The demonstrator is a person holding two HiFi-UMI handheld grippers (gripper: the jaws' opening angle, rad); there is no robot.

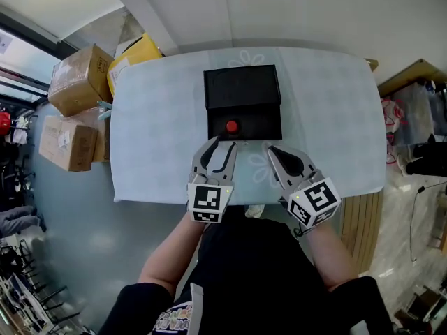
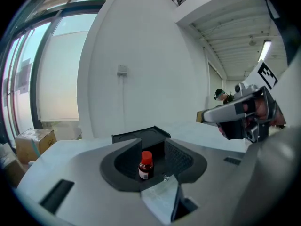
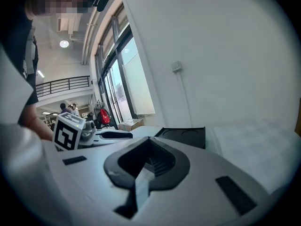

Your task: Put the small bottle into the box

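Observation:
The small brown bottle with a red cap (image 1: 231,126) stands upright inside the black box (image 1: 263,126), whose lid (image 1: 241,86) lies open behind it. My left gripper (image 1: 225,143) is open just in front of the box. In the left gripper view the bottle (image 2: 146,165) shows in the gap between the spread jaws, and neither jaw touches it. My right gripper (image 1: 272,149) is shut and empty, to the right of the left one, near the box's front right corner. The right gripper view shows the lid (image 3: 184,136) past the right gripper (image 3: 150,140).
The box sits on a table with a white cloth (image 1: 328,117); both grippers hover over its near edge. Cardboard boxes (image 1: 78,79) and a yellow box (image 1: 133,53) stand on the floor at the left. A wooden panel (image 1: 360,222) is at the right.

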